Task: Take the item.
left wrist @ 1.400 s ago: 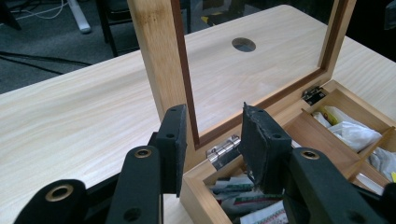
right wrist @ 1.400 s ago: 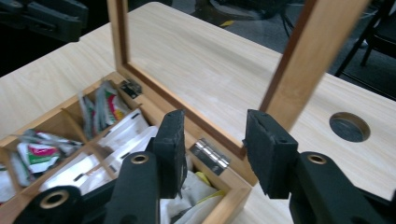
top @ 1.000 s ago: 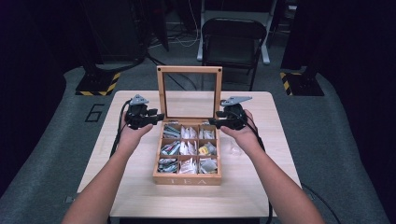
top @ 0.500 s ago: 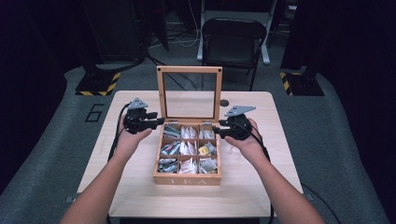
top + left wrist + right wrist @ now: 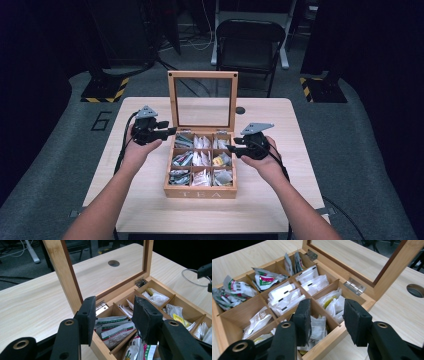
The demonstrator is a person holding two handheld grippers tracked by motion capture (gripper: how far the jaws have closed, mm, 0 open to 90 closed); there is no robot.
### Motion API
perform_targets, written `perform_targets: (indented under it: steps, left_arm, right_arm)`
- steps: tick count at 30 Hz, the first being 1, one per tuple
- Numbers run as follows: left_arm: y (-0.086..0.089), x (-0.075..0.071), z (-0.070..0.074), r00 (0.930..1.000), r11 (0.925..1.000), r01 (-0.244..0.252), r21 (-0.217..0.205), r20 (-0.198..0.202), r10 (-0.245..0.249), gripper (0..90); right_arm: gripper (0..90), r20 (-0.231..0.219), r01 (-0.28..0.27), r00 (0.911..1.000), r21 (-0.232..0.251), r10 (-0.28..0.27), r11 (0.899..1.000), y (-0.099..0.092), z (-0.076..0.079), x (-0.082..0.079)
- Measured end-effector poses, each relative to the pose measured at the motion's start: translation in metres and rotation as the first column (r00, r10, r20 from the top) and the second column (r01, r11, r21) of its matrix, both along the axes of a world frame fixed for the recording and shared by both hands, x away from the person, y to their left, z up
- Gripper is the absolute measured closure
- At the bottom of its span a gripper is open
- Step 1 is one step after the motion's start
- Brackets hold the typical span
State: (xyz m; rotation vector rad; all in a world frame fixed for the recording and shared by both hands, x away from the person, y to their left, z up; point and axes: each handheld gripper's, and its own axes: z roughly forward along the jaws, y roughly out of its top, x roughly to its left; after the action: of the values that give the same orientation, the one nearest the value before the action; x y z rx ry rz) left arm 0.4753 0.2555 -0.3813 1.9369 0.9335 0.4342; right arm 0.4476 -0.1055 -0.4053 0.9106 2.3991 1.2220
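Observation:
A wooden tea box (image 5: 200, 192) sits mid-table, its glass lid (image 5: 202, 75) standing upright. Several compartments hold tea bags (image 5: 200, 159). My left gripper (image 5: 170, 131) hovers at the box's back left corner, open. In the left gripper view (image 5: 115, 301) green and white sachets (image 5: 113, 330) lie beyond the jaws, untouched. My right gripper (image 5: 231, 148) is at the box's right side, open. Its jaws have just been closing a little. In the right gripper view (image 5: 328, 303) they straddle the box's right wall (image 5: 362, 301) and white bags (image 5: 332, 302) without pressing on either.
The light wooden table (image 5: 150, 210) has a round hole (image 5: 240, 110) behind the box. A black folding chair (image 5: 250, 35) stands beyond the far edge. Yellow and black striped bases (image 5: 105, 92) sit on the grey floor at both sides.
My right gripper has slid from the box's back right corner toward me along its right side and dropped a little. The left gripper has barely moved.

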Motion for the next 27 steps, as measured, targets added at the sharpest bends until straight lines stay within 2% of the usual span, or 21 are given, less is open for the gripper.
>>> perform_targets:
  steps: [6, 13, 14, 20, 27]
  left_arm:
    - [0.005, 0.002, -0.001, 0.9999, 1.0, -0.002, 0.004, -0.014, 0.002, 53.2]
    - [0.007, -0.002, -0.002, 0.9999, 0.9999, -0.01, -0.003, -0.008, 0.01, 53.0]
    - [0.007, -0.002, -0.004, 0.9999, 0.9999, -0.014, -0.007, -0.007, 0.014, 53.0]
    - [0.01, -0.003, -0.005, 0.9996, 0.9996, -0.023, -0.013, -0.013, 0.023, 52.7]
    - [0.014, -0.002, -0.005, 0.9994, 0.9993, -0.035, -0.015, -0.01, 0.034, 51.9]
  right_arm:
    - [56.7, 0.004, -0.029, 0.9996, -0.005, 0.029, 1.0, 0.002, -0.002, -0.009]
    - [57.6, 0.003, -0.072, 0.9974, -0.01, 0.072, 0.997, 0.006, -0.006, -0.018]
    - [58.0, -0.009, -0.067, 0.9977, -0.006, 0.067, 0.998, 0.007, -0.007, -0.02]
    - [59.6, 0.0, -0.078, 0.997, -0.024, 0.078, 0.997, 0.007, -0.014, -0.027]
    - [59.7, -0.029, -0.077, 0.9967, -0.016, 0.076, 0.997, 0.007, -0.026, -0.031]
